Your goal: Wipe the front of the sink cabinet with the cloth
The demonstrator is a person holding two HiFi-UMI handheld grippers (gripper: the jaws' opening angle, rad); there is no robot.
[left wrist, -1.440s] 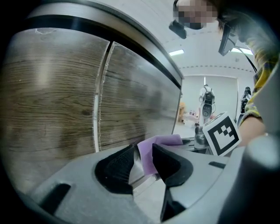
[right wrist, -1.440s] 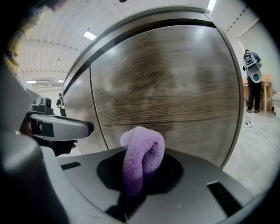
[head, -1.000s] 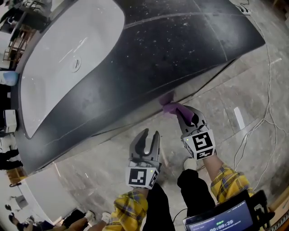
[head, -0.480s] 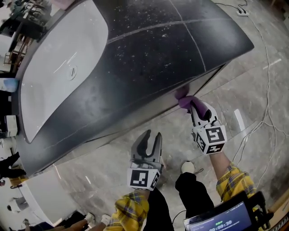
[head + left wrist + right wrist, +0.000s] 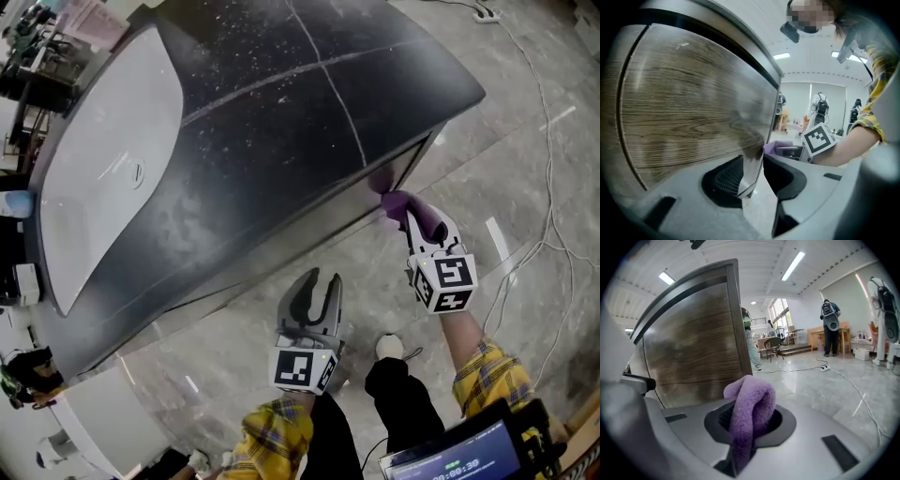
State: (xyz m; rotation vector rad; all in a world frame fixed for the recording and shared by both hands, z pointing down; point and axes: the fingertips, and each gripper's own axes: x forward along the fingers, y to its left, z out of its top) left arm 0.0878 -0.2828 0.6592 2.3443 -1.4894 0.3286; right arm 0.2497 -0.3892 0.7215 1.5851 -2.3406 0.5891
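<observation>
The purple cloth [image 5: 749, 414] is bunched between the jaws of my right gripper [image 5: 405, 208], which is shut on it. In the head view the cloth [image 5: 394, 202] presses near the right end of the cabinet front [image 5: 281, 239], just under the dark countertop [image 5: 281, 112]. The wood-grain cabinet front [image 5: 693, 352] fills the left of the right gripper view, its right corner edge close by. My left gripper [image 5: 314, 291] hangs lower and to the left, open and holding nothing, pointing at the cabinet front [image 5: 693, 108]. The cloth [image 5: 776, 147] shows past its jaws.
A white basin [image 5: 103, 178] is set in the countertop's left part. Grey tiled floor [image 5: 487, 169] lies below, with white cables [image 5: 548, 150] trailing at the right. A person [image 5: 829, 326] stands far off in the room beside desks and chairs.
My right gripper has carried the cloth rightward along the cabinet front toward its right corner. The left gripper has stayed about where it was.
</observation>
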